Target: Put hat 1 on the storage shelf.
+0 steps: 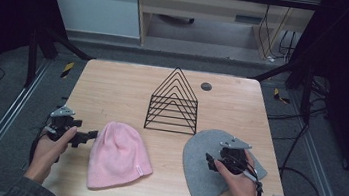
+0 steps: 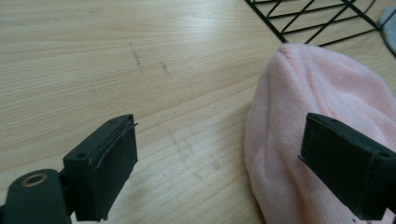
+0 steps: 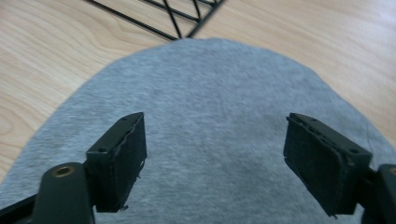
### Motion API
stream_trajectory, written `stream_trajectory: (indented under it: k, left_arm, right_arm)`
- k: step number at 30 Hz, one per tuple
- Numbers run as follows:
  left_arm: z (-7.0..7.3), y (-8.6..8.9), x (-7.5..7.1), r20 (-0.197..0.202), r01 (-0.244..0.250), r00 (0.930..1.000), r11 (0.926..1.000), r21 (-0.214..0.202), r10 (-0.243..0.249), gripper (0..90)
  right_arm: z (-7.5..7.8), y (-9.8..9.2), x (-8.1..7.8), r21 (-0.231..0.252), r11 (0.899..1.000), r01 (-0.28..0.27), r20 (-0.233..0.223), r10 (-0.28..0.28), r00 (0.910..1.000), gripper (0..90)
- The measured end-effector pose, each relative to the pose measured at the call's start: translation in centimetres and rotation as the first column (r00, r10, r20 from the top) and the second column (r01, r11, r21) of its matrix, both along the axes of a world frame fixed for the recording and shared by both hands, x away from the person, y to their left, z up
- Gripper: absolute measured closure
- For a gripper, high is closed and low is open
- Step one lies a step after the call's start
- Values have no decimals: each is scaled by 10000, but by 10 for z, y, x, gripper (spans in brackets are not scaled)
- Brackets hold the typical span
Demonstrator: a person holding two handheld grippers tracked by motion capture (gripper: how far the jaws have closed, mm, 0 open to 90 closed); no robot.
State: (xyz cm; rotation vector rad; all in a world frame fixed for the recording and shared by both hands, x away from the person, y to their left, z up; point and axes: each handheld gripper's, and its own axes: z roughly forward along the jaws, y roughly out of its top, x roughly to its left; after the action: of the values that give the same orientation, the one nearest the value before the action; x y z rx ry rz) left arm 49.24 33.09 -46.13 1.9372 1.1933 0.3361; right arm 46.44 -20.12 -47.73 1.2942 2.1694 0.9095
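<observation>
The black wire rack [image 1: 174, 101] stood on the desk [image 1: 113, 90] beyond both grippers, while the left gripper [image 1: 88, 136], jaws wide, hovered just beside the pink beanie [image 1: 117, 156], and the right gripper [image 1: 211, 162], jaws wide, hovered above the grey beanie [image 1: 200, 161], gripping nothing.

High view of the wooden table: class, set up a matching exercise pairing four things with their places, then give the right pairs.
Things:
1. pink knitted beanie
2. grey fabric beanie
3. black wire triangular rack
4. small dark round disc

Places:
A. far side of the table, right of the rack's peak
B. under the open right claw
C. middle of the table, behind both hats
D. just right of the open left claw

Pairs: 1-D, 2-B, 3-C, 4-A
</observation>
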Motion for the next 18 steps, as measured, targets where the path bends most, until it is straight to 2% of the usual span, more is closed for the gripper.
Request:
stream_trajectory:
  k: [7, 9, 11, 12, 13, 16, 18]
  left_arm:
    - [0, -9, -4, 33, 388, 9992, 9987, 327, -389, 95]
    - [1, -10, -4, 4, 509, 9987, 9986, 113, -509, 99]
    - [5, -12, -4, -5, 679, 9977, 9976, 153, -679, 131]
    - [8, -14, -3, -50, 794, 9968, 9968, 133, -794, 131]
    - [12, -18, -1, -71, 1024, 9947, 9943, 307, -1022, 149]
    - [22, -24, 6, 179, 1008, 9947, 9945, 287, -1014, 179]
    - [25, -29, 14, 118, 962, 9952, 9937, 578, -970, 182]
  right_arm:
    - [0, -7, 0, 86, 9991, 413, -275, -410, 9988, 142]
    - [0, -9, 0, 174, 9987, 477, -337, -471, 9983, 136]
    - [-1, -11, 1, 225, 9982, 553, -389, -544, 9978, 137]
    - [-1, -11, 1, 225, 9982, 553, -389, -544, 9978, 137]
    - [-1, -11, 1, 241, 9982, 555, -383, -546, 9978, 142]
    - [0, -11, 0, 302, 9978, 593, -367, -582, 9976, 172]
    - [0, -11, 0, 298, 9977, 605, -343, -595, 9976, 180]
